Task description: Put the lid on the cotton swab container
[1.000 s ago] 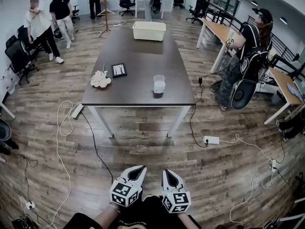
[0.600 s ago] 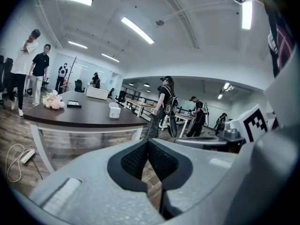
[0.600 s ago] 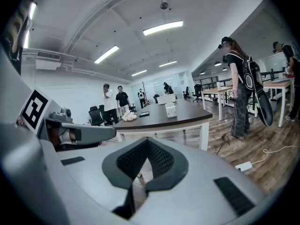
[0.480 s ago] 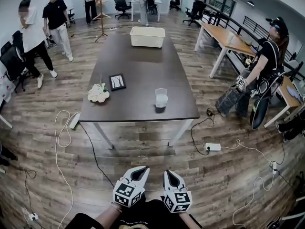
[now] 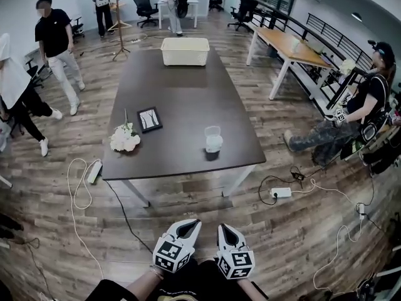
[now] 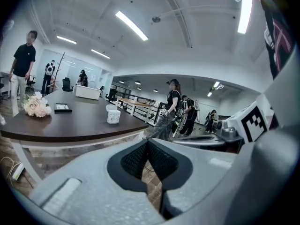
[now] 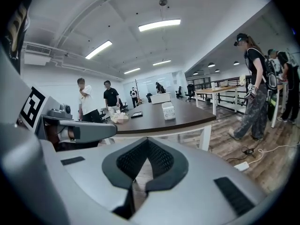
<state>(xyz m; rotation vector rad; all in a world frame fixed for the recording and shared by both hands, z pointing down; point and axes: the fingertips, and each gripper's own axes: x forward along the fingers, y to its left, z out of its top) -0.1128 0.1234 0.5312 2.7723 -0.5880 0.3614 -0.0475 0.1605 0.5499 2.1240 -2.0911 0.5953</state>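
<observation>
The cotton swab container (image 5: 213, 140) is a small clear tub with white contents, standing near the front right of the dark table (image 5: 182, 93). It also shows in the left gripper view (image 6: 113, 114) and the right gripper view (image 7: 168, 111). From this distance I cannot tell whether a lid is on it. My left gripper (image 5: 188, 226) and right gripper (image 5: 227, 231) are held side by side low in the head view, well short of the table. Both are shut and hold nothing: the pads meet in the left gripper view (image 6: 147, 142) and the right gripper view (image 7: 146, 142).
On the table are a white flower bunch (image 5: 124, 138), a black picture frame (image 5: 150, 119) and a white basket (image 5: 185, 51) at the far end. Power strips (image 5: 280, 192) (image 5: 94, 171) and cables lie on the wooden floor. People stand at left (image 5: 56, 42) and at right (image 5: 357, 115).
The table and the container have come closer and lower in the head view. The people at left and right have shifted. Both grippers stay shut and side by side.
</observation>
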